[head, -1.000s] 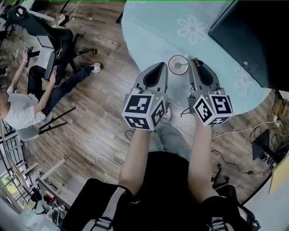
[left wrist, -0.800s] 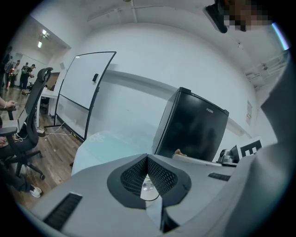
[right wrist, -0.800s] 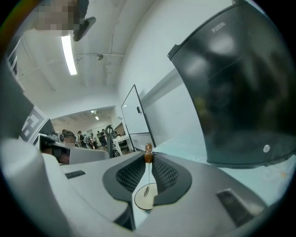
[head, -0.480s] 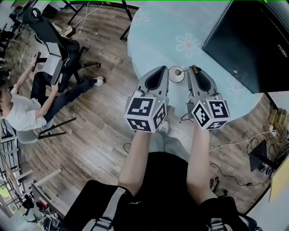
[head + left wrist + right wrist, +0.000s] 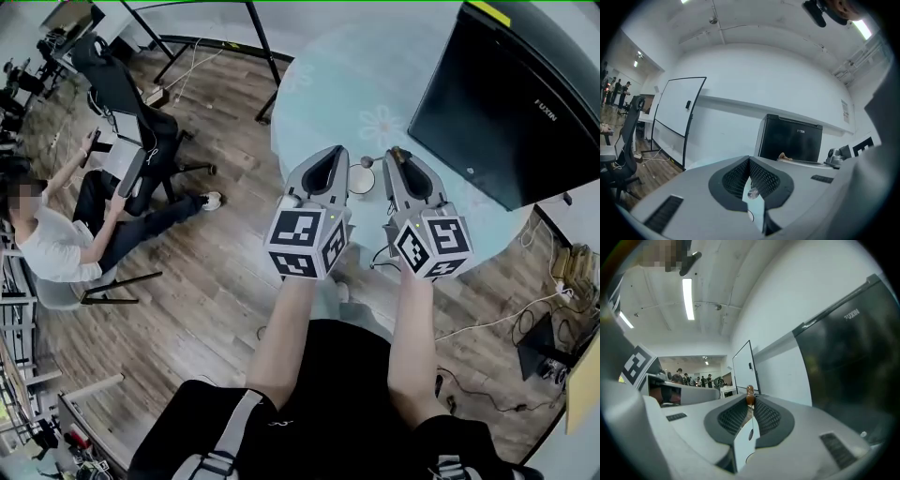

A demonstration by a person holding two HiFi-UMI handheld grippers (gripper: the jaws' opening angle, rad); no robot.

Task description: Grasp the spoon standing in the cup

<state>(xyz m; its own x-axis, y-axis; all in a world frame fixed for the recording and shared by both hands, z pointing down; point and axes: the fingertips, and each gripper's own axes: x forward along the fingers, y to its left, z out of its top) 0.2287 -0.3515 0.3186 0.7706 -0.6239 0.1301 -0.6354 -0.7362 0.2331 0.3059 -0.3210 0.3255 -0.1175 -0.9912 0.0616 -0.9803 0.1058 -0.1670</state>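
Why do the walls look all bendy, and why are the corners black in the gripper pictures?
Left gripper view: the wide-angle lens curves the whiteboard and the wall, and leaves black corners. Right gripper view: the same bending, and the ceiling light glares bright. Head view: sharp and evenly lit, with no black corners.

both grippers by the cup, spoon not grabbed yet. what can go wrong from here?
1. The right gripper is already shut on a small brown thing. Taking the spoon with it likely means dropping that first.
2. The left gripper has its jaws together. Unopened, it may just knock the spoon.
3. The cup sits between both grippers in the head view. A nudge could tip it.
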